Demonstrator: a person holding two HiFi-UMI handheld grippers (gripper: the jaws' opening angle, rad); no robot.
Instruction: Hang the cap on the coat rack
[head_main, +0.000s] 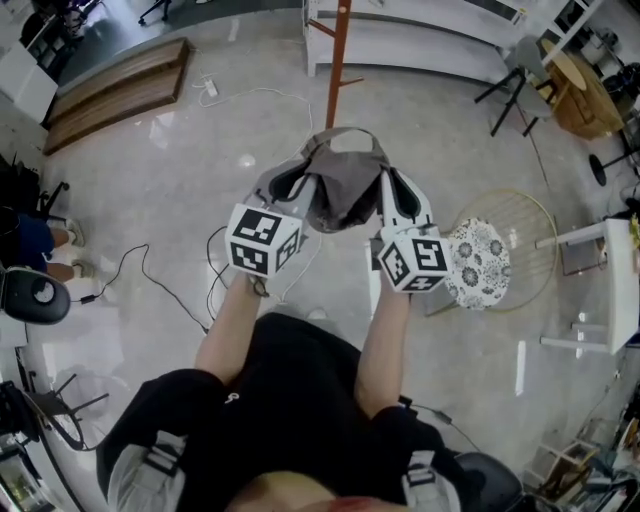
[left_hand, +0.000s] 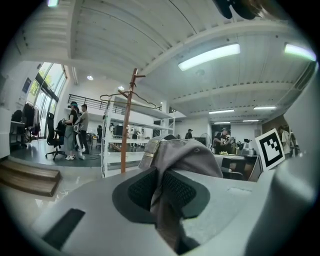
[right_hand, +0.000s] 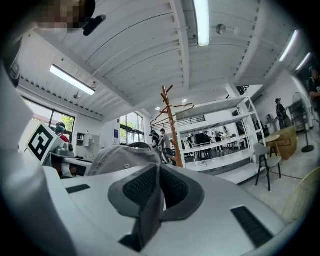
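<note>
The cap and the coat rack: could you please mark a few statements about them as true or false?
1. The left gripper and the right gripper each have their jaws shut on the grey cap. True.
2. The coat rack has a reddish-brown pole. True.
3. The cap already hangs on the coat rack. False: it is held in the air, apart from the rack.
4. The floral-cushioned chair stands at the person's left. False: it stands at the person's right.
5. The right gripper is open and empty. False: its jaws pinch the cap's fabric.
</note>
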